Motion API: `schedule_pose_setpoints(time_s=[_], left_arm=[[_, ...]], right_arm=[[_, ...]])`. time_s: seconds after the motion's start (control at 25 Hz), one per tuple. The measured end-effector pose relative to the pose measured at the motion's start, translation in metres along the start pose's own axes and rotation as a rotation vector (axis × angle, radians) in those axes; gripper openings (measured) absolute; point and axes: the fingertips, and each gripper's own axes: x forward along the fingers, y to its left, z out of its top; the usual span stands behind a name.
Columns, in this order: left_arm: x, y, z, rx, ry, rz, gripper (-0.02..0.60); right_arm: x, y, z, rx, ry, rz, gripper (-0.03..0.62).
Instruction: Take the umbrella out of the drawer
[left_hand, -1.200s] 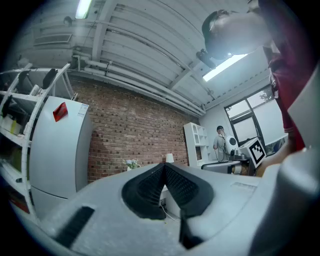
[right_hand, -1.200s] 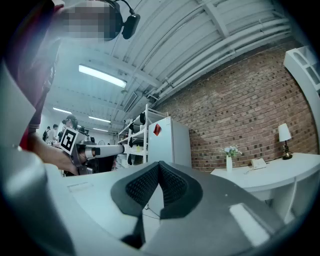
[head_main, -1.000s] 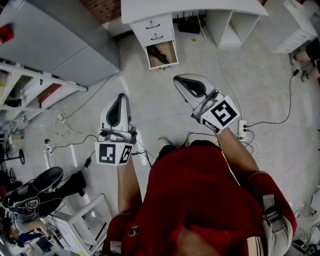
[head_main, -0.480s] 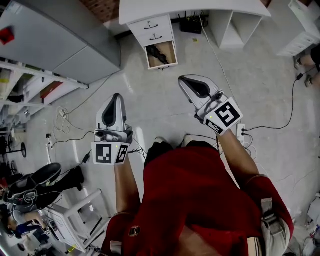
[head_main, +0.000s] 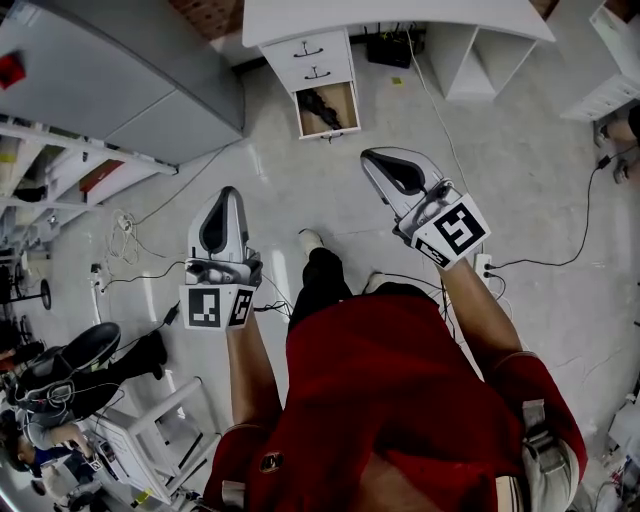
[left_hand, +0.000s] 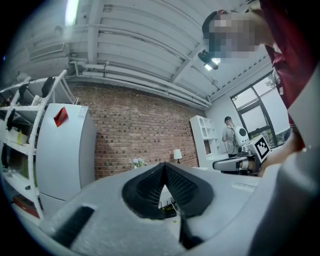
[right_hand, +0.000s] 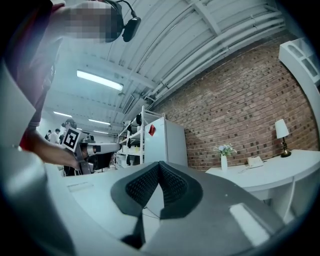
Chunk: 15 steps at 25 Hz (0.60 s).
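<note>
The umbrella (head_main: 322, 108), a dark folded shape, is seen lying inside the bottom drawer (head_main: 329, 133). This drawer is pulled out from a white drawer unit (head_main: 312, 55) under the left end of the white bench (head_main: 400, 15).

A wide stretch of pale floor (head_main: 290, 185) is left open between the drawer front and both tongs. It is bounded on the left by the slanted edge of a grey cabinet (head_main: 130, 95) and a shelf rack (head_main: 70, 165). On the right it is bounded by a thin cable (head_main: 577, 228) that runs to a power strip (head_main: 483, 265).

The left tongs (head_main: 230, 195) and right tongs (head_main: 372, 158) are held level, well short of the drawer, with the right one nearer to it. In each gripper view the ribbed pads (left_hand: 180, 185) are seen closed tip to tip, with nothing gripped.

A black-and-white square marker is carried on each cube. A red tag (left_hand: 60, 116) is fixed on the cabinet; any print on it is probably too small to be read.
</note>
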Motion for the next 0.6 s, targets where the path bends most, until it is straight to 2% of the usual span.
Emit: schedule_pose_setpoints(time_s=[0.2,0.6], left_arm=[[0.025,0.040,-0.011,0.015,-0.019,-0.020,0.003],[0.077,0.166,-0.044,0.009,-0.025,-0.076,0.003]], right_arm=[[0.041,-0.012,-0.004,-0.029,0.013,-0.016,0.012],[0.164,-0.037,-0.024,-0.069,0.077,-0.073,0.012]])
